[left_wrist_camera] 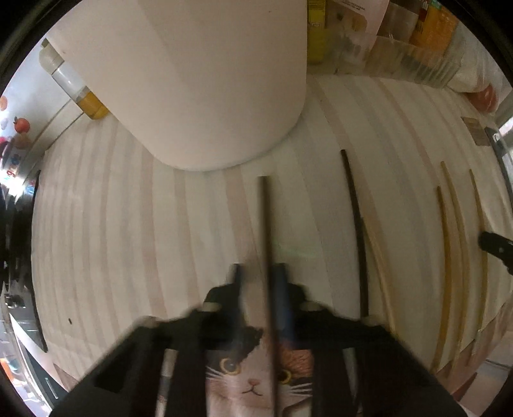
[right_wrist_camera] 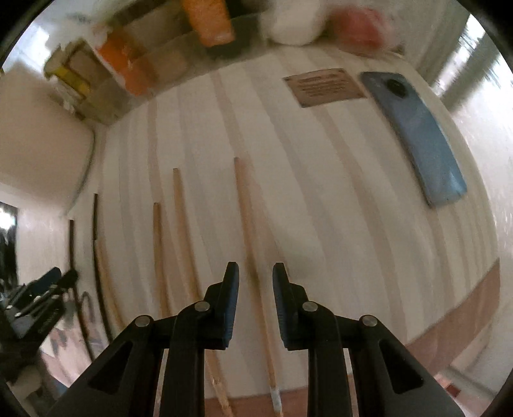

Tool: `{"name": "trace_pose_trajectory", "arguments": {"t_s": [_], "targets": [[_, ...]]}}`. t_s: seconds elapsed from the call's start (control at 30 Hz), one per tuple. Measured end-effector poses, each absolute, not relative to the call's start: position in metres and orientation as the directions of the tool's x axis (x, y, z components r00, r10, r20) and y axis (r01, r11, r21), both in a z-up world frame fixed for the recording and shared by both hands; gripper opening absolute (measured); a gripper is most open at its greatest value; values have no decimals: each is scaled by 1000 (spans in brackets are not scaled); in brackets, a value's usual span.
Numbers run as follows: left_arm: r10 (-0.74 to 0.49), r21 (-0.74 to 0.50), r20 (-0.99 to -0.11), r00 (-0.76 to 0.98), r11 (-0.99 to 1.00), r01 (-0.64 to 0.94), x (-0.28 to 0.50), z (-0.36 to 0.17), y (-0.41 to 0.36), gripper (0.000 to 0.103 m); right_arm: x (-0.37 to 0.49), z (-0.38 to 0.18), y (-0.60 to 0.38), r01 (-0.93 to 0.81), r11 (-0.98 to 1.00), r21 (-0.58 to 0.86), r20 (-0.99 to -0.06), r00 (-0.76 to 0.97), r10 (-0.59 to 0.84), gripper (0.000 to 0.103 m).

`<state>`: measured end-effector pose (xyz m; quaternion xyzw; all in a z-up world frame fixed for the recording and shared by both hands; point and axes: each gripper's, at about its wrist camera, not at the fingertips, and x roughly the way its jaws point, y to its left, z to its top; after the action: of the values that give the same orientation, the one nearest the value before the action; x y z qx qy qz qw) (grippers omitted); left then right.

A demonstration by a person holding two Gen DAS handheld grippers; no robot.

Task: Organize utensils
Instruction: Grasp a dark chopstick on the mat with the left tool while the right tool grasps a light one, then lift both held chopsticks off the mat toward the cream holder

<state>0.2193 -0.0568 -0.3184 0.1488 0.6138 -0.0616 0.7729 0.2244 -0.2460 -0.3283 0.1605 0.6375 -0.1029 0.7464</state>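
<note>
Matt wooden chopsticks [right_wrist_camera: 248, 224]; pale wood table [right_wrist_camera: 320, 192]

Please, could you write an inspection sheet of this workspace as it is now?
Surface: pale striped wooden table, with a cat-print mat at its near edge.
Job's things: dark chopstick between the left jaws, second dark chopstick beside it; light chopstick between the right jaws, more light chopsticks to its left.
Clutter: blue phone, printed card, large white container, bottle.
Grippers: left gripper shut on the dark chopstick; right gripper open, its jaws either side of the light chopstick, not pressing.
Cables: nothing seen.
Surroundings: blurred orange packages at the far edge.
</note>
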Motion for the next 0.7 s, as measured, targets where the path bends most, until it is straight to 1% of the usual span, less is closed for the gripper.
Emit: {"name": "trace_pose_trajectory", "arguments": {"t_s": [0.07,0.1,0.13,0.23,0.43,0.57,0.7], "targets": [[96,158,-967,238,953,259,220,-318,-53,5,235,-329,-241,322,944,72,-987,162,20,20],[100,158,-967,234,956,246,220,-318,-52,5,238,-330,-240,316,947,62,-988,153,14,11],[102,155,-968,229,961,230,219,-317,-48,4,241,-330,-238,311,949,55,-988,152,7,7],[105,146,-971,214,971,187,213,-314,-33,4,240,-331,-232,282,958,47,-990,143,6,7],[98,119,-980,175,987,110,194,-314,-7,4,213,-333,-223,238,966,95,-994,78,79,7],[88,105,-982,167,990,93,187,-316,1,4,201,-335,-219,210,973,95,-995,57,85,7],[90,108,-983,161,988,109,190,-317,8,5,210,-337,-221,206,974,95,-995,29,91,7]]}}
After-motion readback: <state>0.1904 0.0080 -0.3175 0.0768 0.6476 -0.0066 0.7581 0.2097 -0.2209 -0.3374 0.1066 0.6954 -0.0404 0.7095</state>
